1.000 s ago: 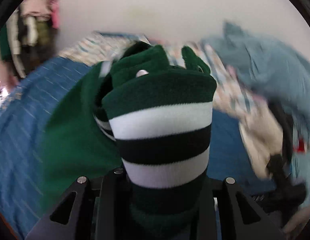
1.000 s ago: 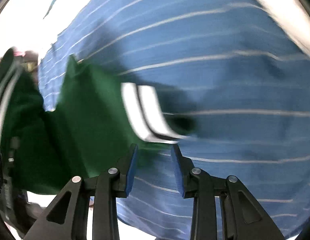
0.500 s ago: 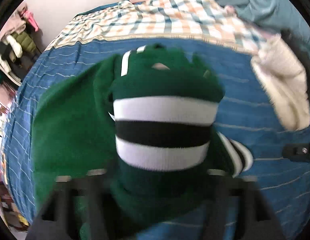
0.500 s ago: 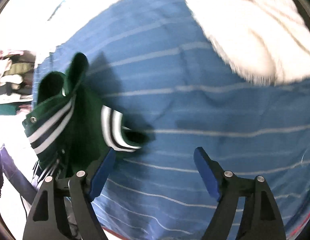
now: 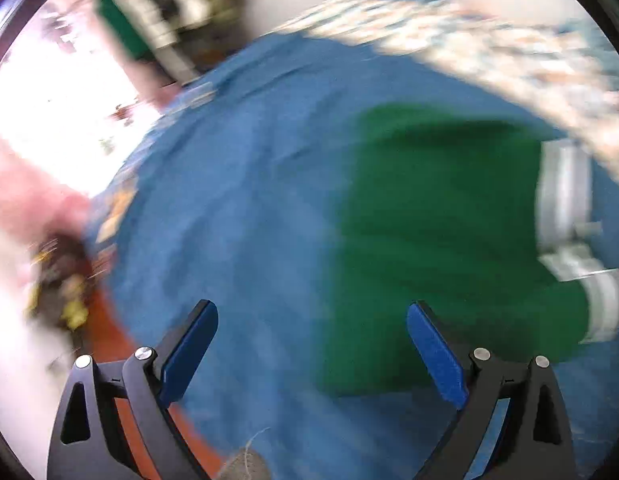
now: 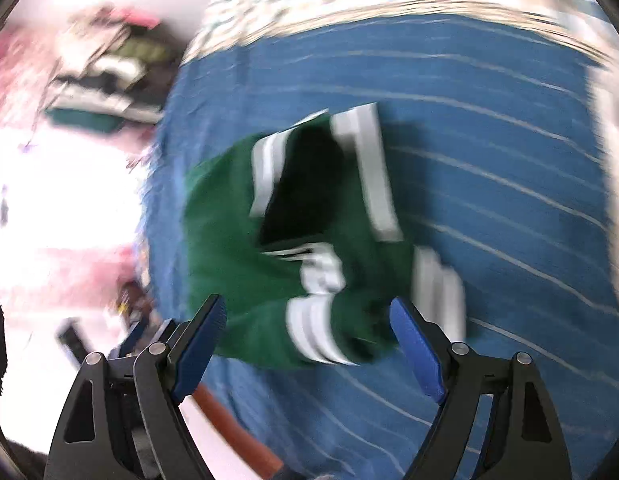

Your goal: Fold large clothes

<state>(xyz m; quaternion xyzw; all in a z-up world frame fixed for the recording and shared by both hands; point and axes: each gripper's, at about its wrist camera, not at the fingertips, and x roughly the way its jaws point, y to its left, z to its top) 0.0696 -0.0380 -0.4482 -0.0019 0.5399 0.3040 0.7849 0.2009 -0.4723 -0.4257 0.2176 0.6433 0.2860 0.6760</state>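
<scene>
A dark green garment (image 5: 437, 224) with white and black striped cuffs lies folded on the blue striped bedspread (image 5: 237, 216). It also shows in the right wrist view (image 6: 293, 240), with its striped parts on top. My left gripper (image 5: 311, 350) is open and empty above the bedspread, just left of the garment. My right gripper (image 6: 307, 340) is open and empty, hovering over the garment's near edge. Both views are motion-blurred.
A checked sheet (image 5: 469, 40) lies along the far edge of the bed. A white fluffy fabric (image 6: 613, 184) sits at the right. Hanging clothes (image 5: 161, 32) and clutter stand off the bed's left side. The bed's reddish edge (image 6: 237, 428) runs below.
My left gripper has let go of the green striped garment and opened. The garment now lies on the bedspread. Both grippers have swung back from it; the right stays open.
</scene>
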